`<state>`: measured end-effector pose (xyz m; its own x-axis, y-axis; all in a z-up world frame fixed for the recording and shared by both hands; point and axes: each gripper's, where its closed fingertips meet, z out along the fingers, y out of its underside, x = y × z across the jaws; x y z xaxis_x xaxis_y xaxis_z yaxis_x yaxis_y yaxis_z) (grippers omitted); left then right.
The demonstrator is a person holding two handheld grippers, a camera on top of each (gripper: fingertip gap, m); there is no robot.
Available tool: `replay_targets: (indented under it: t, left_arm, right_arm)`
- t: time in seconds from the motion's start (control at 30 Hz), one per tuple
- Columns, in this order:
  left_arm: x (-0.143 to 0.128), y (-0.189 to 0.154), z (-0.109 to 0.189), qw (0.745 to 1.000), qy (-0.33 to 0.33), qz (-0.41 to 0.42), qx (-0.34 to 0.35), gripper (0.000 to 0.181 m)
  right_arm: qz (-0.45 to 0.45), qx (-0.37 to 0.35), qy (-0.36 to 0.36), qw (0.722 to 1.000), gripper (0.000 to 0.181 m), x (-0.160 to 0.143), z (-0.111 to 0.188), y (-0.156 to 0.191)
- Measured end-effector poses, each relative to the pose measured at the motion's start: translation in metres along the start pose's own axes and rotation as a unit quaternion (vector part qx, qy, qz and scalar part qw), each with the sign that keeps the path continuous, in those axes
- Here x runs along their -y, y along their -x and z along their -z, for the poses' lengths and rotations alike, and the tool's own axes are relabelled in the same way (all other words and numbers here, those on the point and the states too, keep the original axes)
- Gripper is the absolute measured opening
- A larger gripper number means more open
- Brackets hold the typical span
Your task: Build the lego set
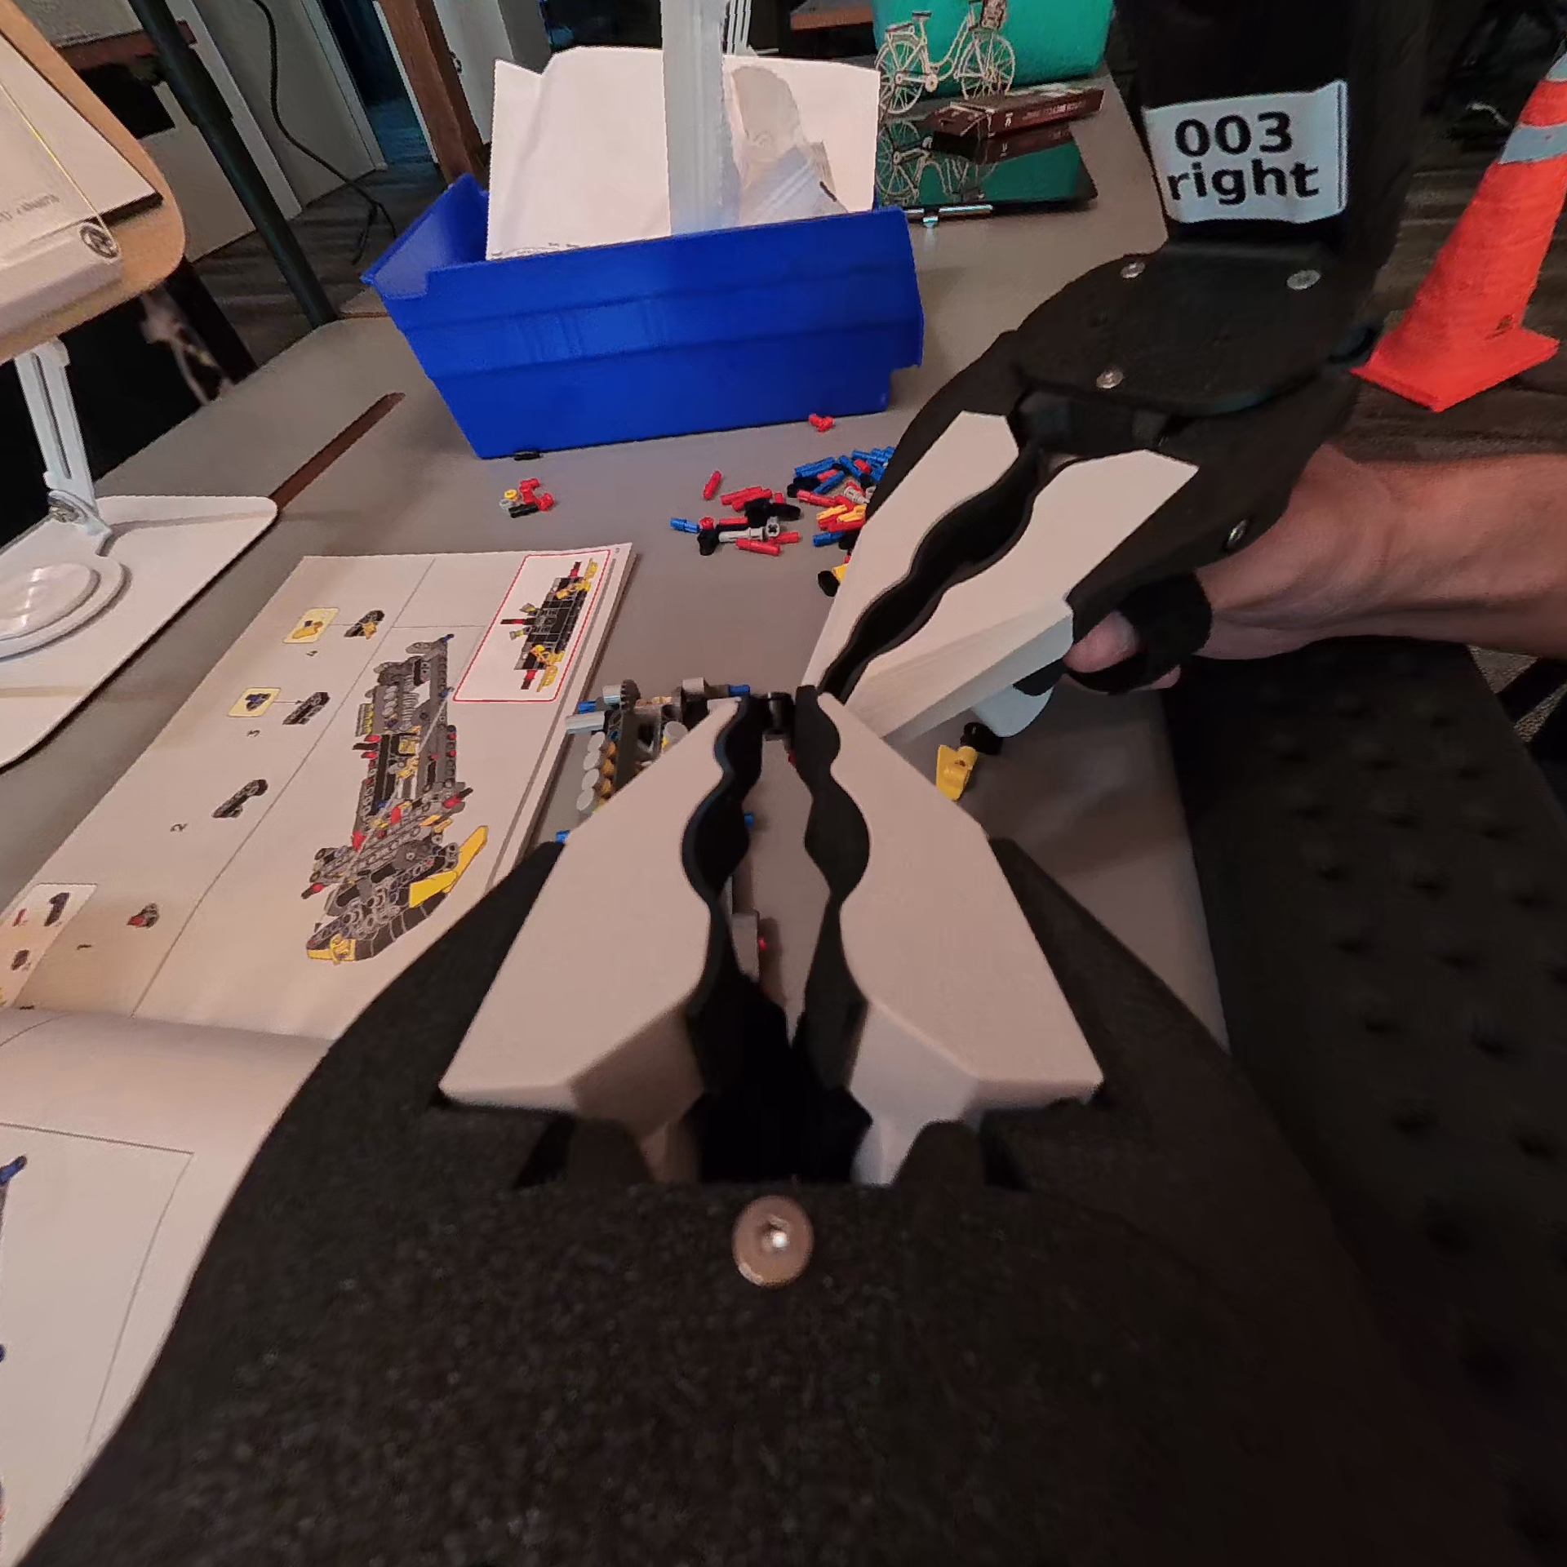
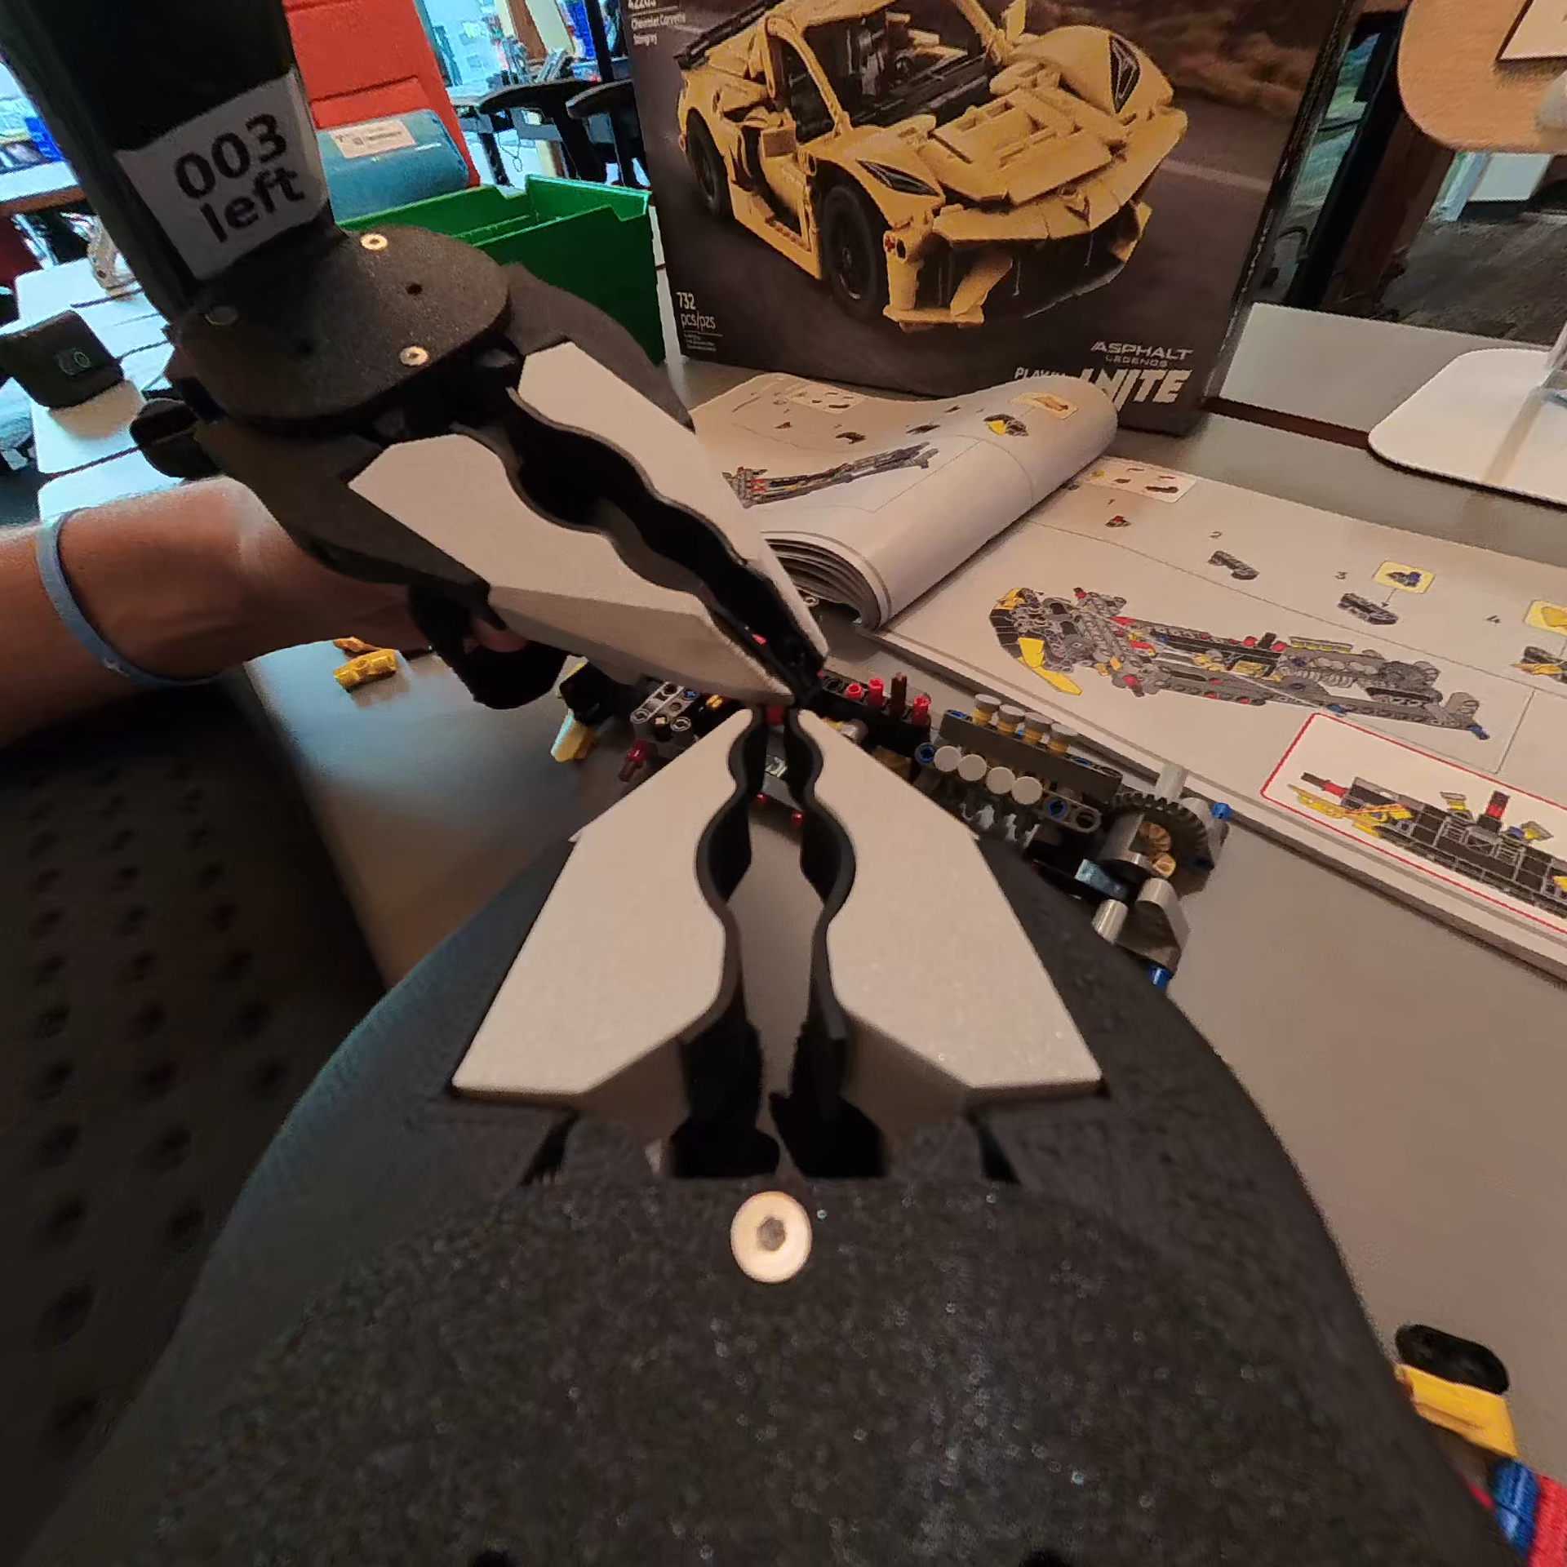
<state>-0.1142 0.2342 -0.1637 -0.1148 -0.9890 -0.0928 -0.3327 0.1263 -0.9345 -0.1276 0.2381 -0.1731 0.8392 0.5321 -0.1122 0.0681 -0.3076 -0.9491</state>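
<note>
The part-built grey and black lego chassis lies on the grey table beside the open instruction booklet; in the left wrist view it runs under my left fingers. My left gripper is shut on a small black piece at the chassis' near end. My right gripper is closed to a narrow gap, with a small red piece between its tips. The two grippers' tips meet nearly touching over the chassis: the right gripper comes in from the upper right, the left gripper from the upper left.
Loose red, blue and black pieces lie before a blue bin. Behind the booklet stands the set's box. Also present are yellow pieces, a lamp base, an orange cone and a green bin. The tips of both grippers are at nearly the same place.
</note>
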Motion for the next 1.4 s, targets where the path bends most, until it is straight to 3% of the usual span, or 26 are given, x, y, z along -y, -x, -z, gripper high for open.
replay_targets:
  t: [0.17,0.27,0.43,0.5,0.57,0.67,0.83,1.07,1.4]
  left_arm:
    - [0.000,0.025,0.013,0.999,-0.005,0.012,0.035,0.006]
    - [-0.003,0.018,0.014,0.998,-0.003,0.055,-0.016,0.006]
    - [-0.004,0.012,0.010,0.995,-0.008,0.085,-0.042,0.006]
    - [-0.008,0.014,0.010,0.998,0.003,0.056,-0.027,0.006]
    - [-0.007,0.009,0.011,1.000,-0.001,0.010,-0.029,0.006]
    - [0.007,0.001,0.014,0.998,-0.038,-0.044,-0.026,0.006]
    - [0.031,-0.002,0.022,0.979,-0.091,-0.178,0.049,0.006]
    - [0.044,-0.005,0.027,0.968,-0.117,-0.211,0.077,0.006]
    - [0.044,-0.004,0.026,0.943,-0.090,-0.291,0.132,0.006]
  right_arm:
    - [0.002,0.004,-0.036,0.999,0.002,0.011,0.007,-0.003]
    - [0.019,0.012,-0.064,0.998,0.002,0.019,0.011,0.000]
    - [0.119,-0.020,-0.073,0.990,0.002,0.016,0.016,-0.004]
    - [0.124,-0.025,-0.043,0.991,0.002,0.008,0.019,-0.010]
    - [0.098,0.025,0.001,0.995,0.002,0.002,0.021,-0.003]
    - [0.080,0.062,0.014,0.995,0.002,0.028,0.028,0.006]
    - [0.035,0.090,0.042,0.994,0.002,0.051,0.026,0.008]
    - [-0.031,0.122,0.012,0.992,0.002,0.059,0.023,0.018]
    - [-0.145,0.190,0.049,0.970,0.002,0.056,0.026,0.023]
